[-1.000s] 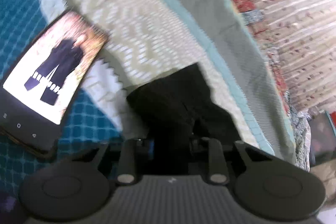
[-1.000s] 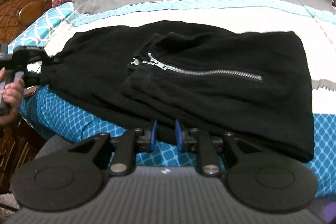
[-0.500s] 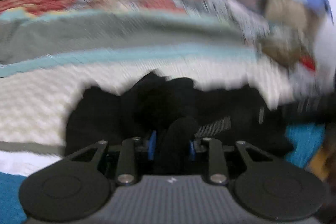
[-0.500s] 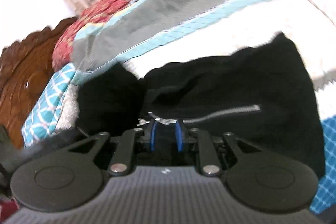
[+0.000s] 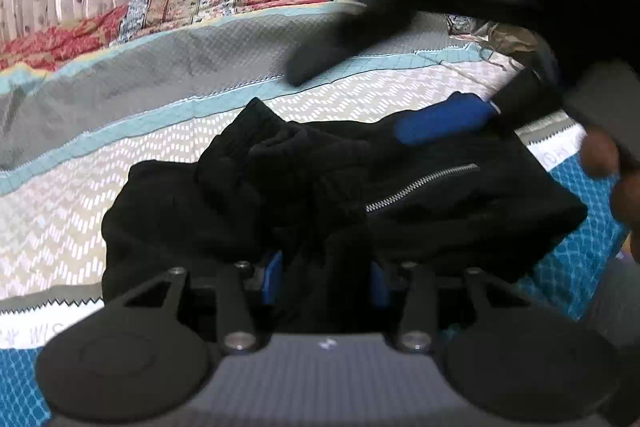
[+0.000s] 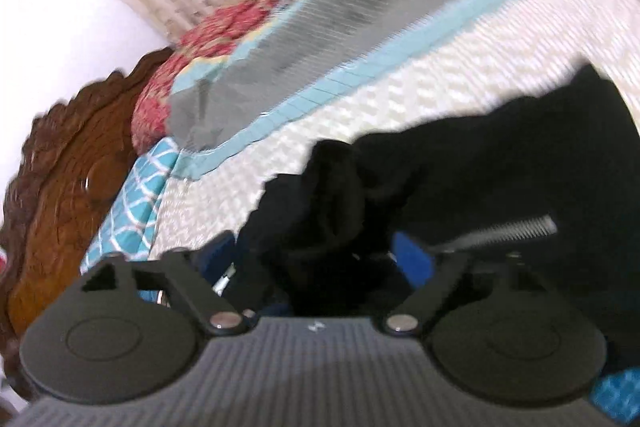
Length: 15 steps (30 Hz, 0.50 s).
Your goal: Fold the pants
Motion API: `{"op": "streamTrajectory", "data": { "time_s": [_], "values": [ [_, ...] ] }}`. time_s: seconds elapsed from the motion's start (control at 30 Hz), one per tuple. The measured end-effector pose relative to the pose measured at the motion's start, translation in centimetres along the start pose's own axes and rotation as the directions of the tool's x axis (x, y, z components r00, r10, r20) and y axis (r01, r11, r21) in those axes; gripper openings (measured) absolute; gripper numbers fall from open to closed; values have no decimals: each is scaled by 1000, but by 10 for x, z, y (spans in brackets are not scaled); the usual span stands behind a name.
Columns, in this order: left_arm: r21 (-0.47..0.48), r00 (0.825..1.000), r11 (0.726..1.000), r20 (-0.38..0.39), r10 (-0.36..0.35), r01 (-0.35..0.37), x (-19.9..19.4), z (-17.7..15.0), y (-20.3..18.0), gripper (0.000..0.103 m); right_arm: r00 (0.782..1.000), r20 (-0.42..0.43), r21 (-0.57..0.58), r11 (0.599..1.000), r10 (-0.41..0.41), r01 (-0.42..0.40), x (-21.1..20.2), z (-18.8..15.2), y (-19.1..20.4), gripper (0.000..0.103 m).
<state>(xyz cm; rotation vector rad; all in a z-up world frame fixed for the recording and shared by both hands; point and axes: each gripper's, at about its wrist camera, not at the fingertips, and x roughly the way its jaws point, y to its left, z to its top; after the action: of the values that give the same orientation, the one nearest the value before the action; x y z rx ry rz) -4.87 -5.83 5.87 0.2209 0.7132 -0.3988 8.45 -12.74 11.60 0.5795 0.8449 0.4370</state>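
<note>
Pants: black, bunched in a loose pile on the quilted bed, near its front edge. Long axis of the pile runs left to right across the left wrist view, zipper toward the right end.

Left gripper: jaws opening; a fold of black cloth sits between the blue pads, grip apparently easing off.

Right gripper: jaws opening, spread wide; cloth lies between them, pads not pressing it. It comes in over the zipper end.

Judgement: pile lies directly ahead of both jaws. Left is nearer the rumpled left end, which needs flattening next.
</note>
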Motion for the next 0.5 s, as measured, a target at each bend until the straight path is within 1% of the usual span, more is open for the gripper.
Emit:
{"op": "streamTrajectory", "data": {
  "time_s": [0.07, 0.13, 0.2, 0.27, 0.3, 0.33, 0.37, 0.4, 0.43, 0.47, 0.5],
  "values": [
    [23, 1000, 1000, 3, 14, -14, 0, -2, -5, 42, 999, -44, -79, 996, -31, 27, 13, 4, 14, 91],
    [43, 1000, 999, 7, 22, -23, 0, -3, -8, 43, 989, -101, -118, 988, -111, 99, 31, 6, 21, 91],
    [65, 999, 997, 11, 30, -31, -2, -5, -12, 44, 973, -153, -102, 982, -173, 159, 50, 6, 17, 91],
    [80, 999, 996, 9, 31, -31, -4, -7, -12, 45, 961, -200, -53, 982, -190, 183, 61, 4, 9, 87],
    [81, 1000, 996, 5, 26, -26, -6, -9, -10, 46, 963, -215, 0, 986, -163, 167, 61, 1, 4, 65],
    [80, 1000, 997, -1, 23, -22, -9, -10, -8, 46, 967, -211, 39, 987, -141, 153, 59, 1, 0, 39],
    [74, 1000, 997, 7, 16, -16, -16, -11, -5, 47, 972, -193, 47, 988, -133, 145, 53, 2, 1, 33],
    [63, 1000, 998, 17, -1, 0, -24, -11, 0, 50, 976, -178, 31, 991, -122, 129, 47, 4, 4, 26],
    [39, 999, 999, 29, -30, 29, -33, -10, 8, 53, 981, -163, 12, 994, -104, 108, 39, 7, 8, 24],
    [-9, 996, 997, 48, -76, 76, -46, -8, 19, 59, 987, -143, -4, 997, -77, 78, 29, 12, 14, 24],
    [-74, 989, 988, 78, -129, 135, -59, -4, 33, 64, 992, -113, -29, 998, -49, 46, 20, 20, 19, 23]
  ]
}}
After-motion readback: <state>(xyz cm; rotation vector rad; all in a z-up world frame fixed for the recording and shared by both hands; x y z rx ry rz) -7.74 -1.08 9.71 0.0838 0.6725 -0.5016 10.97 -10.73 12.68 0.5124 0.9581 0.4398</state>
